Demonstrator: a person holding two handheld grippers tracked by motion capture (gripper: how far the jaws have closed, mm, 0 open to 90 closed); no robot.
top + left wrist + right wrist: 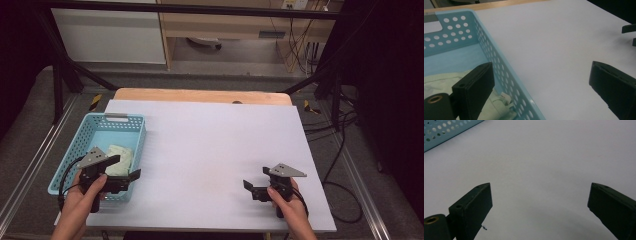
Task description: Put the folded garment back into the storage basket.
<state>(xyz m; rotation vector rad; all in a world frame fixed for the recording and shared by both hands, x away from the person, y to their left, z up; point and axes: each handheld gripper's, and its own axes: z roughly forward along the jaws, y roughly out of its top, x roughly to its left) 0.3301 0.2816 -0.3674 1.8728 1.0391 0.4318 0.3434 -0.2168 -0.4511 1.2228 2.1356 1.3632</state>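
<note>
White tabletop (210,150) lies under both wide-open, empty claws (124,168) (254,190).

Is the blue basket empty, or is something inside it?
Not empty. The blue basket holds a pale green cloth, crumpled on its floor beside the open left gripper.

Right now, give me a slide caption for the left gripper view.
Open left hand-held gripper straddling the blue perforated basket wall, pale green cloth inside.
</note>
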